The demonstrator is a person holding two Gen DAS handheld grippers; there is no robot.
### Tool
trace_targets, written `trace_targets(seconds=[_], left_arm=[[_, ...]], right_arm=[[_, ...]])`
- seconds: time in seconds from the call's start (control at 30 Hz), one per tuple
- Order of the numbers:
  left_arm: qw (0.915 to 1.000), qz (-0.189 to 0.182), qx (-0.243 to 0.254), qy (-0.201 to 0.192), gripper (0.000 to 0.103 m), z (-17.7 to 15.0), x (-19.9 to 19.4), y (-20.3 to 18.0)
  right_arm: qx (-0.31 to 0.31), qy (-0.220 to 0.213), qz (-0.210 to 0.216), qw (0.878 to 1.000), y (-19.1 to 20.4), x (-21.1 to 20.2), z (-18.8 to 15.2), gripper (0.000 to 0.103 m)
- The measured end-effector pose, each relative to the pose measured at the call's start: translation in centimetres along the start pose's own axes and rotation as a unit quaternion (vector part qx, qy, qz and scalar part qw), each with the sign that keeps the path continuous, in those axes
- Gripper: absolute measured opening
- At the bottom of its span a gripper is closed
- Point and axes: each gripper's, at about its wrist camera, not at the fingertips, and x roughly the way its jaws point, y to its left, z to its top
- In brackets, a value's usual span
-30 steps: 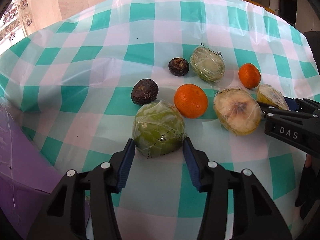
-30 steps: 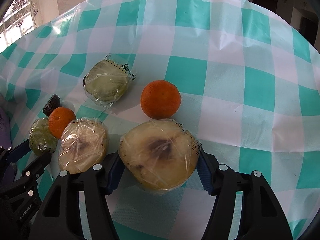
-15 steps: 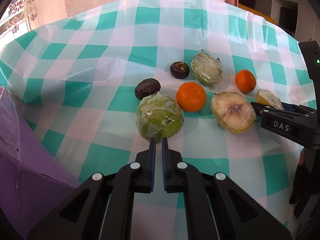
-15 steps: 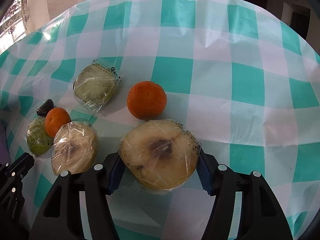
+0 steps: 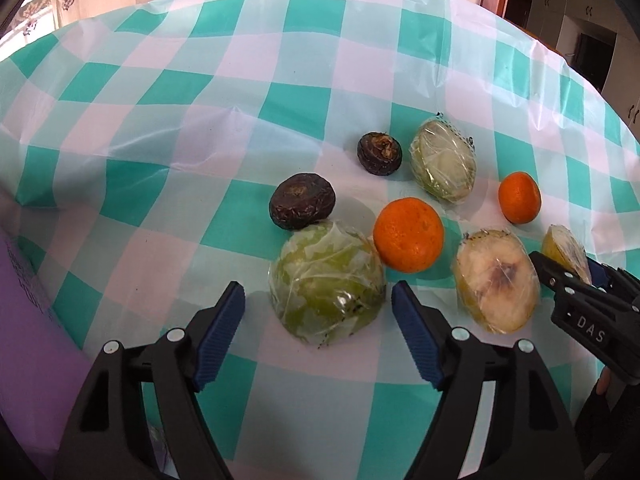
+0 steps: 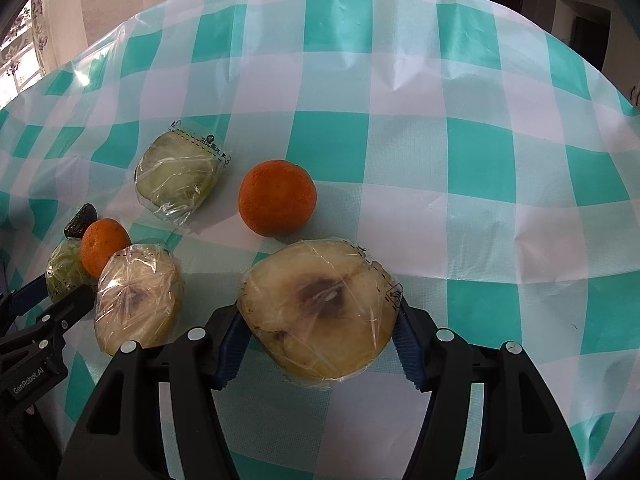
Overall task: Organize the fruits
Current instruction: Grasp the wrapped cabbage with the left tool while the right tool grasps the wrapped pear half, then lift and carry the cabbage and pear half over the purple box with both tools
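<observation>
Gripping glossy film-wrapped domed fruit half [image 6: 320, 316], ribbed tongs [image 6: 318, 344].

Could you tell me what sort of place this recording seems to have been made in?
Probably a home dining area: a table under a teal-and-white checked plastic tablecloth, loose oranges and wrapped fruit halves on it, and dark cabinets behind.

A home dining area is showing here: a checked plastic tablecloth [image 5: 248, 128] is covering the table, with dark kitchen cabinets [image 5: 580, 28] standing far right.
</observation>
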Motion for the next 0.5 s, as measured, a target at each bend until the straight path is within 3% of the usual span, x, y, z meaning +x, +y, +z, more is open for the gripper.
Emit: trace_targets(seconds=[0.07, 0.1, 0.17, 0.37, 0.5], left_arm=[[0.9998, 0.006, 0.016, 0.002, 0.073, 0.5, 0.4, -0.4], [0.9996, 0.006, 0.029, -0.004, 0.061, 0.5, 0.3, -0.8], [0.9989, 0.015, 0.043, -0.008, 0.06, 0.2, 0.0, -1.3], [0.999, -0.008, 0.035, -0.028, 0.06, -1.6, -2.4, -1.2], [0.9979, -0.029, 0.015, -0.056, 0.06, -3.6, -5.0, -0.9]], right_arm=[[0.0, 0.0, 0.0, 1.0, 0.0, 0.0, -0.1, 0.061], [0.0, 0.0, 0.0, 1.0, -0.1, 0.0, -0.1, 0.061], [0.001, 0.0, 0.001, 1.0, -0.1, 0.0, 0.0, 0.061], [0.006, -0.002, -0.014, 1.0, -0.3, -0.1, -0.1, 0.061], [0.053, -0.025, -0.014, 0.998, -1.6, -1.0, -0.5, 0.061]])
